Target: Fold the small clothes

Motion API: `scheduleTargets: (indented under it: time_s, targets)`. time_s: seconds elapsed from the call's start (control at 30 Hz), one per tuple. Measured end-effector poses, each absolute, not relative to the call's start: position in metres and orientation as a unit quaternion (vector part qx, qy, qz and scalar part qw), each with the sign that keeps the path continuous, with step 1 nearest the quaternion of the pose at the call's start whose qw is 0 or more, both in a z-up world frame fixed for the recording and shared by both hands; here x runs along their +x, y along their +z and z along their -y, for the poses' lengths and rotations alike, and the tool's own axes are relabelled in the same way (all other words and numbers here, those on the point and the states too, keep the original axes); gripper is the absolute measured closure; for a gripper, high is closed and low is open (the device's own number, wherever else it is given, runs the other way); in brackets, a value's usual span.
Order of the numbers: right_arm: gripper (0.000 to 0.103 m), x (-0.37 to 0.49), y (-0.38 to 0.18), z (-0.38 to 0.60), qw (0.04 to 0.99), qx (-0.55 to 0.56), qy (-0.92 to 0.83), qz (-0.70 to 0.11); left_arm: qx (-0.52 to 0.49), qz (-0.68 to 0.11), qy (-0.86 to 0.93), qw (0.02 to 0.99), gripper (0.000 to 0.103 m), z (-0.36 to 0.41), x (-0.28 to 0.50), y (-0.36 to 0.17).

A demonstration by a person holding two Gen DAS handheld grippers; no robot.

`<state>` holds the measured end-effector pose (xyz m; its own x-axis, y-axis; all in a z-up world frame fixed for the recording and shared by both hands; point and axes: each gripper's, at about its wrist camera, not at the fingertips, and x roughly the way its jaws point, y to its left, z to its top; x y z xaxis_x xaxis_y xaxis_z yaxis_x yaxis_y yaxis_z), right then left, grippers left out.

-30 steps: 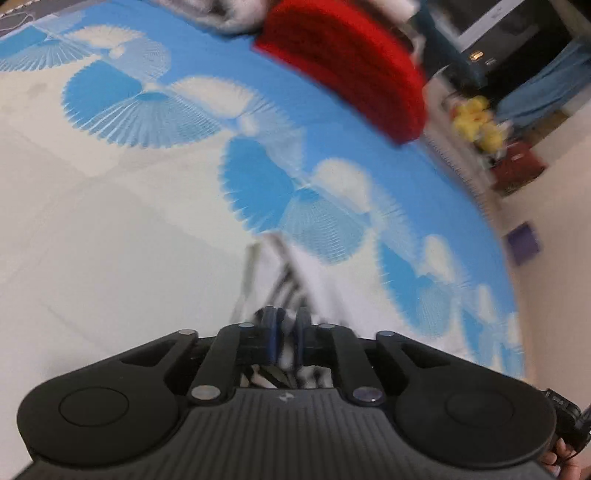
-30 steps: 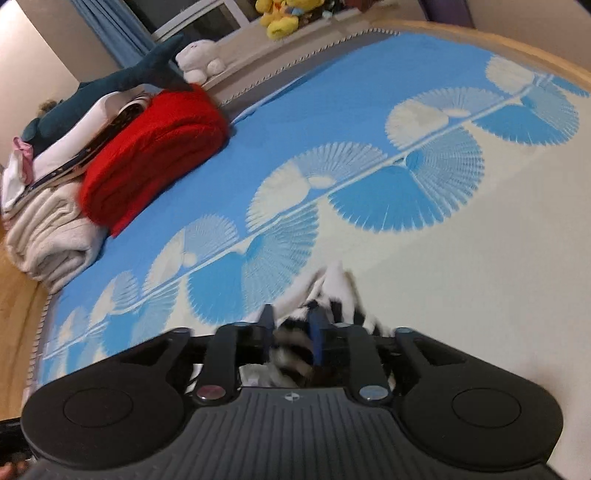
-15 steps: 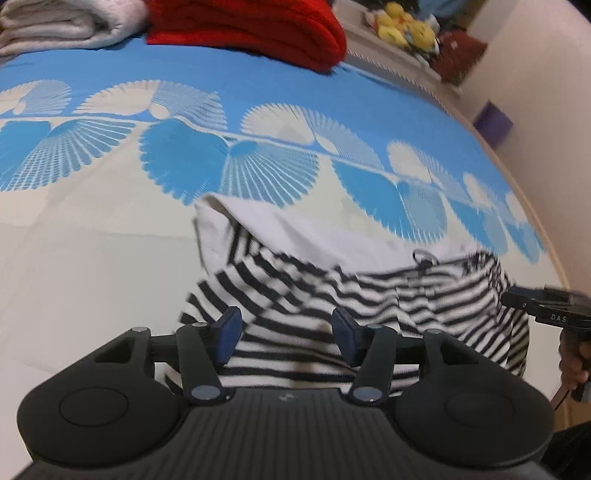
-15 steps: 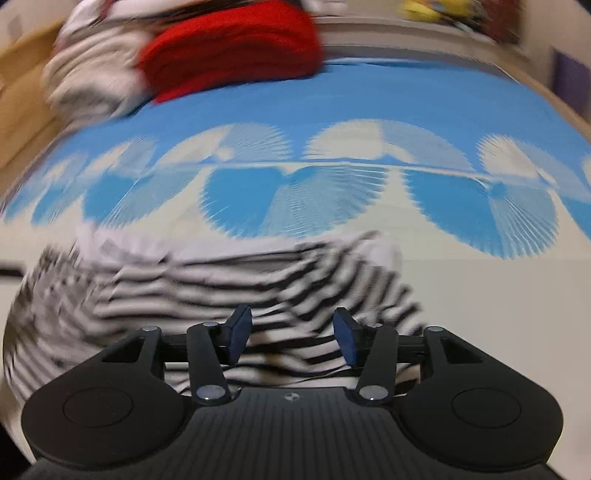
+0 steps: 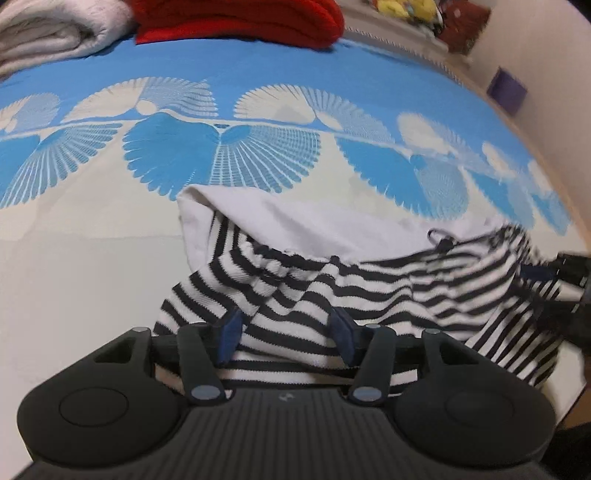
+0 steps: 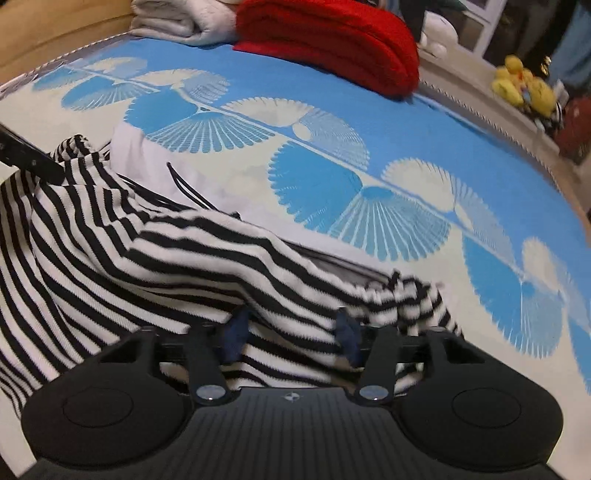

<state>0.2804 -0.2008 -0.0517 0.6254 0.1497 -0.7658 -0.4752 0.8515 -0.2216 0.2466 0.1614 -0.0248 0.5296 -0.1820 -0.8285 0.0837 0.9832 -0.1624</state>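
Both my left gripper (image 5: 284,334) and right gripper (image 6: 291,334) are closing, pads not yet pressing, on the striped garment (image 5: 369,291) bunched between their jaws, to spread it on the bedcover (image 5: 92,236).

This is a home bedroom: ahead of the tool a bed cover (image 5: 258,74) with blue fan pattern, beyond it folded red blanket (image 6: 332,33) and towels (image 5: 48,33), far right yellow plush toys (image 6: 524,86).

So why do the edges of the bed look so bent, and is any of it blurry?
Left wrist view: the fisheye lens curves the blue-and-white bedspread, and the striped garment smears at its right end. Right wrist view: same bending; the garment's right edge is motion-blurred, while the red folded knit stays fairly sharp.
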Motion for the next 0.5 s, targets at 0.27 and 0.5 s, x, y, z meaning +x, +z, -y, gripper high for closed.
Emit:
scheduleTargets:
  time_s: [0.27,0.5]
  targets:
    - [0.102,0.302,0.002,0.22,0.94,-0.069,0.155,-0.296,-0.07,-0.347,-0.013,0.935,0.097,-0.172,0.27,0.021]
    - [0.099,0.342,-0.029,0.206,0.933,-0.093,0.088,-0.337,-0.077,-0.449,0.025,0.89,0.077,-0.159,0.313,-0.018]
